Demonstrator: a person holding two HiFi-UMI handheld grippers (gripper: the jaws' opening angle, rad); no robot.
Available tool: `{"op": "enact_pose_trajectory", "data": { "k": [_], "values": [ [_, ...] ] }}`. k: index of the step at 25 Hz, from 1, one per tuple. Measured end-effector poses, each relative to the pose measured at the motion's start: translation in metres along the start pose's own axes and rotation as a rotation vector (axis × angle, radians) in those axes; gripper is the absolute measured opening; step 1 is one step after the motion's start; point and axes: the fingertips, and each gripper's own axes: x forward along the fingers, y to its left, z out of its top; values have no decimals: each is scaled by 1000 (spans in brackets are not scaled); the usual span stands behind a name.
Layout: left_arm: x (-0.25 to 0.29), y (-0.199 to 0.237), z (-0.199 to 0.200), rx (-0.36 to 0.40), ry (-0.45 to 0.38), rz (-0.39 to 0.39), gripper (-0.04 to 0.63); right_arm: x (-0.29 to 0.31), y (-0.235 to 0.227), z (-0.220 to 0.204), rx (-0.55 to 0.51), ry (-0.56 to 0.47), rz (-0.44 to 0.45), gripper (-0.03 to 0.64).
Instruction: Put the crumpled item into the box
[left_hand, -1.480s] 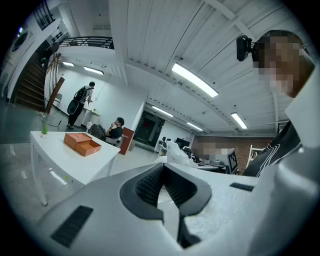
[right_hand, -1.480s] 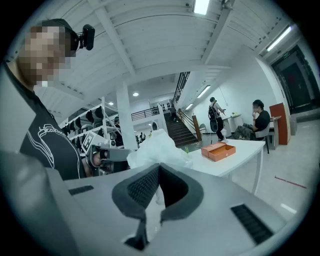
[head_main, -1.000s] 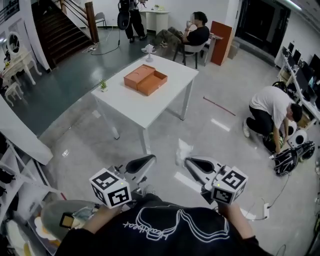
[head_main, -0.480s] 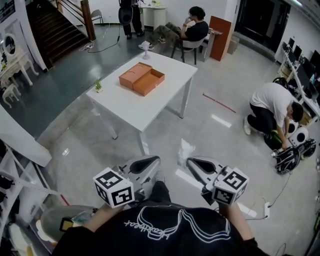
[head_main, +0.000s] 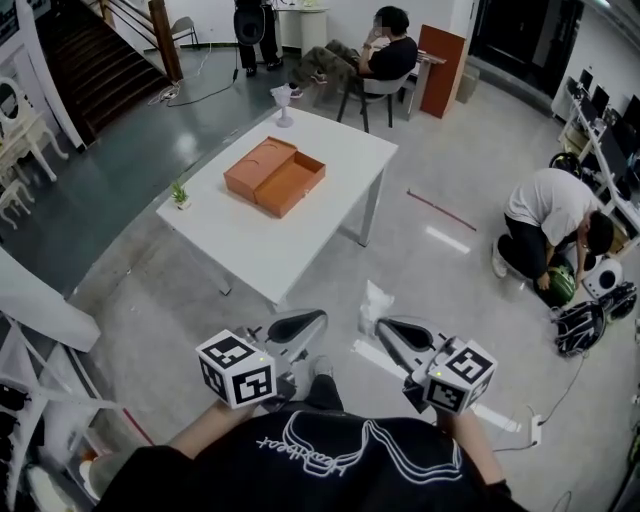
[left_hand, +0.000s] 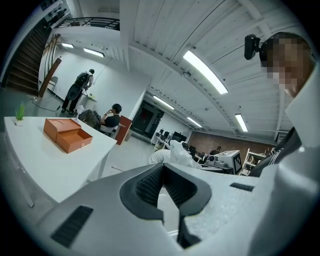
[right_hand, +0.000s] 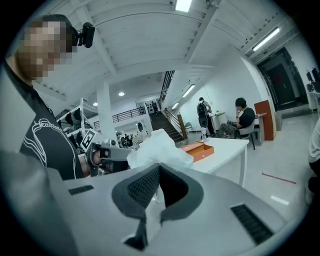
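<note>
An open orange box (head_main: 275, 176) lies on the white table (head_main: 300, 225) ahead of me; it also shows in the left gripper view (left_hand: 67, 135) and the right gripper view (right_hand: 200, 149). My right gripper (head_main: 382, 325) is shut on a crumpled white item (head_main: 375, 303), which sticks up past the jaw tips (right_hand: 160, 147). The gripper (right_hand: 159, 166) holds it in the air, short of the table's near edge. My left gripper (head_main: 316, 320) is beside it, shut with nothing in it (left_hand: 163, 165). The crumpled item (left_hand: 181, 154) shows past it.
A small green plant (head_main: 180, 193) and a white stemmed object (head_main: 283, 103) stand on the table. One person sits on a chair (head_main: 385, 55) behind it. Another crouches on the floor (head_main: 545, 215) at the right near bags (head_main: 585, 325). Stairs (head_main: 95, 60) rise at the far left.
The table and box have shifted left and a little nearer in the head view as I step forward. Both grippers keep their places in front of me, the right still gripping the item.
</note>
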Motion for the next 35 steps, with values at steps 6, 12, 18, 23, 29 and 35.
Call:
{"op": "enact_pose_trajectory", "data": {
  "k": [6, 12, 18, 23, 29, 35],
  "values": [
    [51, 72, 33, -45, 18, 0, 6, 62, -65, 21, 32, 46, -4, 5],
    [85, 159, 70, -90, 7, 26, 6, 132, -123, 45, 36, 98, 8, 5],
    [96, 227, 101, -125, -40, 73, 6, 193, -158, 57, 16, 142, 42, 5],
    [96, 259, 105, -140, -45, 113, 6, 226, -172, 52, 40, 174, 76, 5],
    [89, 291, 120, -140, -76, 184, 6, 257, -185, 62, 18, 182, 128, 5],
    [83, 314, 132, -145, -125, 265, 6, 295, -198, 77, -27, 205, 215, 6]
  ]
}}
